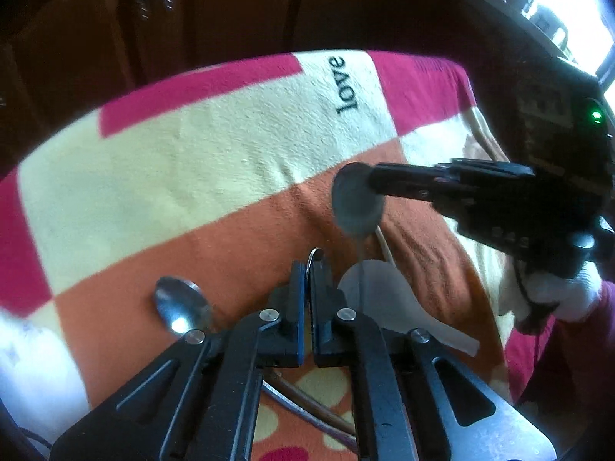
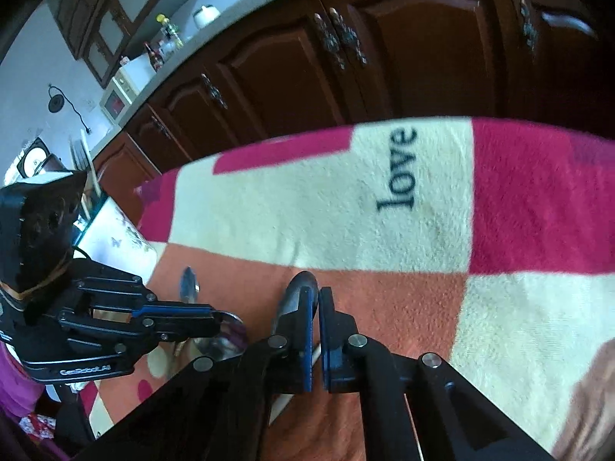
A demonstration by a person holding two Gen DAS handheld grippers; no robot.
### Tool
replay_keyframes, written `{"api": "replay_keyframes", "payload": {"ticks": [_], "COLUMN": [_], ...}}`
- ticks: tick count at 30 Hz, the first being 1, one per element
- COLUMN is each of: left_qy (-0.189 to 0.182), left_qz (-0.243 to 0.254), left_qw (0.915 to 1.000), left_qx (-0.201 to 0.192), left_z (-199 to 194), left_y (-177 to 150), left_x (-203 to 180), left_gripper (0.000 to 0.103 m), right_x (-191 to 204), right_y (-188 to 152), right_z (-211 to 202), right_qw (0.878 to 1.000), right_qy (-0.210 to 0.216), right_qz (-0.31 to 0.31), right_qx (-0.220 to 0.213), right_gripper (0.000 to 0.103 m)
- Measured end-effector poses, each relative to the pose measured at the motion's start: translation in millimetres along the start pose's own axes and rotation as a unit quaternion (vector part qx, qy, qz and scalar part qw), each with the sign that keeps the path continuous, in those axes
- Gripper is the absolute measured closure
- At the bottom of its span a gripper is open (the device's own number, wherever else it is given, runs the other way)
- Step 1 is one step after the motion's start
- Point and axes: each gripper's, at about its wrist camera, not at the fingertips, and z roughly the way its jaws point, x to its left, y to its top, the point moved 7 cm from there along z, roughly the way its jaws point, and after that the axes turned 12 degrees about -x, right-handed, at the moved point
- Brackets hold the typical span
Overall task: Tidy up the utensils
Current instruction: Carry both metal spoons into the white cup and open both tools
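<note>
Left wrist view: dark wooden cabinets (image 1: 230,11) are seen at the back, w/ a bright window at top right. The worktop is covered by a checked fleece blanket (image 1: 173,176) in pink, cream and orange, printed "love". The left gripper (image 1: 307,269) is seen w/ its fingers closed to a narrow slit on a thin metal utensil, of which only the rim (image 1: 316,252) shows above the tips; the kind can't be told here. A steel spoon (image 1: 180,307) lies bowl-up on the orange patch, just left of the fingers. A white plastic spoon (image 1: 384,299) lies just right of them, handle toward lower right. The right gripper (image 1: 369,188) enters from the right, fingers shut on a dull grey ladle (image 1: 357,207) held above the white spoon.

Right wrist view: same cabinets (image 2: 423,46), plus a countertop w/ bottles and a microwave at far left. The right fingers are seen nearly closed on the grey utensil, its bowl (image 2: 301,284) poking past the tips. The left gripper (image 2: 215,319) holds a shiny spoon bowl (image 2: 230,332), near the lying spoon (image 2: 189,282).

Judgement: utensils are prob. being grouped by kind. Both grips should be kept firm, items lowered flat beside their like, handles aligned, and the fingers opened only once the blanket is touched, so nothing gets knocked.
</note>
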Motion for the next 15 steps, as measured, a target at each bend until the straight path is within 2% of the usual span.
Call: {"api": "replay_keyframes", "payload": {"ticks": [6,15], "left_qy": [0.013,0.038], "left_qz": [-0.028,-0.051], "left_qw": [0.9992,0.9914], "left_qx": [-0.025,-0.114], "left_z": [-28,-116], "left_y": [-7,7], "left_x": [4,10], "left_gripper": [0.102,0.102], "right_x": [11,44], "right_y": [6,34], "right_z": [-16,-64], "right_qw": [1.000,0.996], "right_qy": [-0.019,-0.043], "right_qz": [-0.011,-0.044], "right_qx": [-0.009,-0.063], "right_gripper": [0.101,0.102]}}
